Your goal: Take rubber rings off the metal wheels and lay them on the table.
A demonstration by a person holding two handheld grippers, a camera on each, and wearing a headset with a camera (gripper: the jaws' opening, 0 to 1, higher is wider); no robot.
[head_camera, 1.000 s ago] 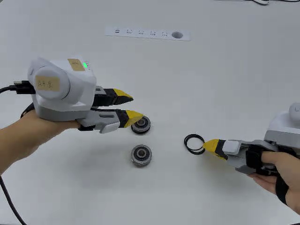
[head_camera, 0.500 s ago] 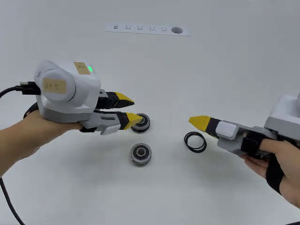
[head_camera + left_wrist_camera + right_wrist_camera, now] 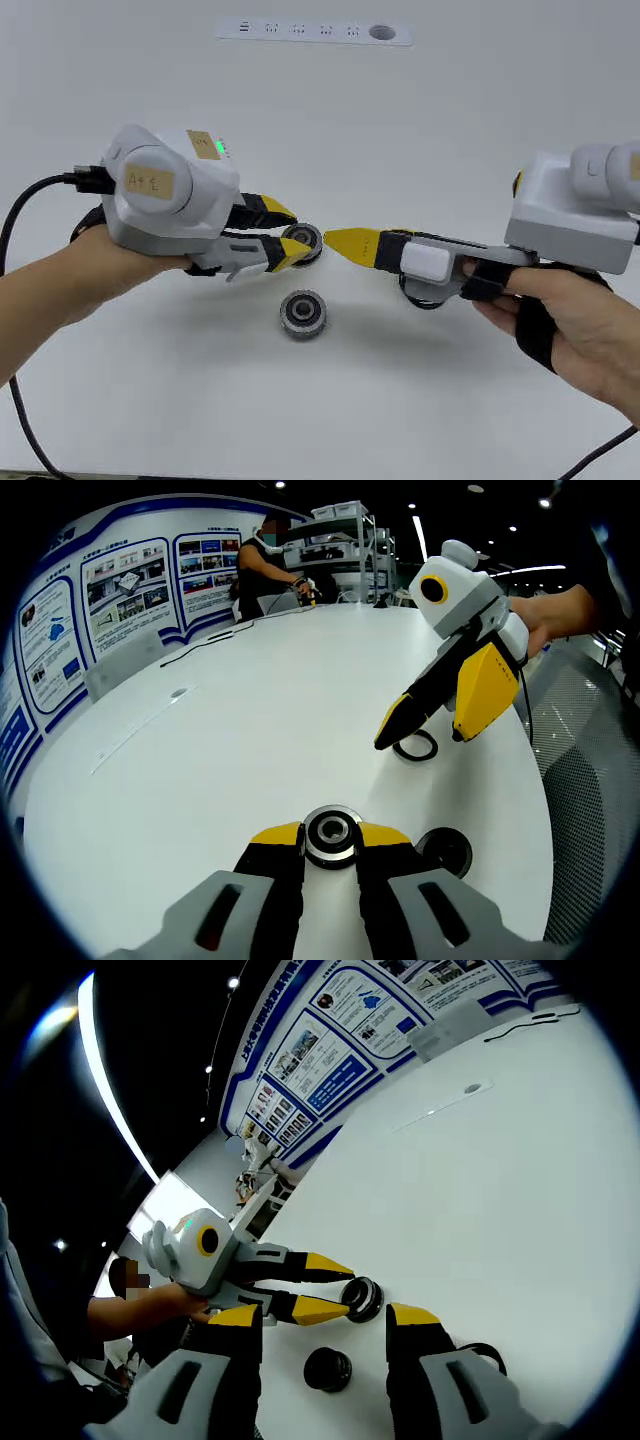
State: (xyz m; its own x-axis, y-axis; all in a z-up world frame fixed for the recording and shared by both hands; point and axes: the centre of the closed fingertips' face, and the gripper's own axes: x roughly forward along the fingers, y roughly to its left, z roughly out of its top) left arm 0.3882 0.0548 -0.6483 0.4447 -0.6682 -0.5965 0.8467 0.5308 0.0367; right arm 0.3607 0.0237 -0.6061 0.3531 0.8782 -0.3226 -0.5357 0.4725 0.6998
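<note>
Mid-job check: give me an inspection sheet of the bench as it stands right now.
Surface: white table.
Job's things: held wheel between the left gripper's jaws; loose wheel nearer the person; one rubber ring flat on the table by the right gripper.
Clutter: nothing seen.
Grippers: left gripper shut on the held wheel; right gripper open, empty, pointing at that wheel.
Cables: black cable running from the left gripper.
Surroundings: power strip set in the table; posters on the wall.

We see the left gripper (image 3: 349,1290) clamping a wheel (image 3: 366,1298); near that wheel, a second wheel (image 3: 328,1368) and a ring (image 3: 487,1356) lie on the surface (image 3: 520,1180).
</note>
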